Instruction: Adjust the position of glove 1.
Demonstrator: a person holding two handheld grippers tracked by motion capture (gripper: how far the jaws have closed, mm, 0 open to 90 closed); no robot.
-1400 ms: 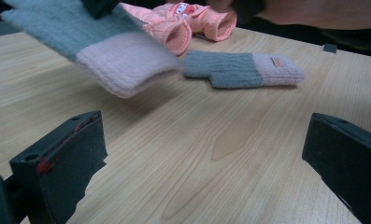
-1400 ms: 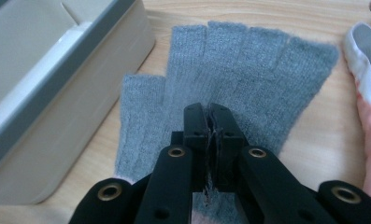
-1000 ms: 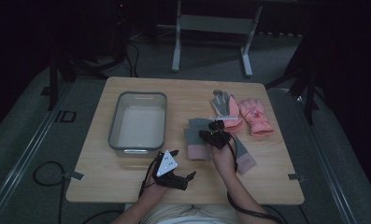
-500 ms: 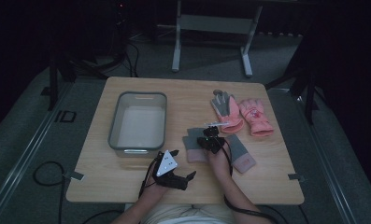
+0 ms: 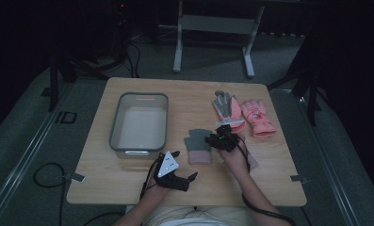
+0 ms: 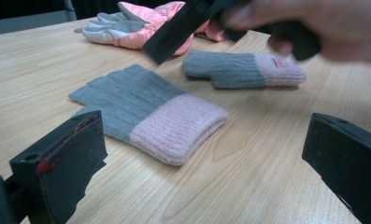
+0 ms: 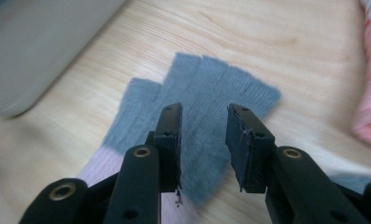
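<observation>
The table (image 6: 276, 154) is pale wood with thin lines of grain and a smooth, dull top; the grey and pink glove (image 6: 148, 109) on it is soft knitted wool with little ribs, and the second one (image 6: 244, 70) looks the same. The puffy pink gloves (image 5: 256, 117) look like smooth cloth; the tub (image 5: 140, 125) looks like cloudy grey plastic; the right gripper (image 7: 202, 135) has hard, dull black jaws.

Right tongs (image 5: 221, 138) — seemingly over glove (image 5: 198, 146)

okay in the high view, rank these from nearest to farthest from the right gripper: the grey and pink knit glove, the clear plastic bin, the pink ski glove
1. Grey and pink knit glove, just left of the right gripper.
2. Pink ski glove, behind it to the right.
3. Clear plastic bin, far left.
</observation>
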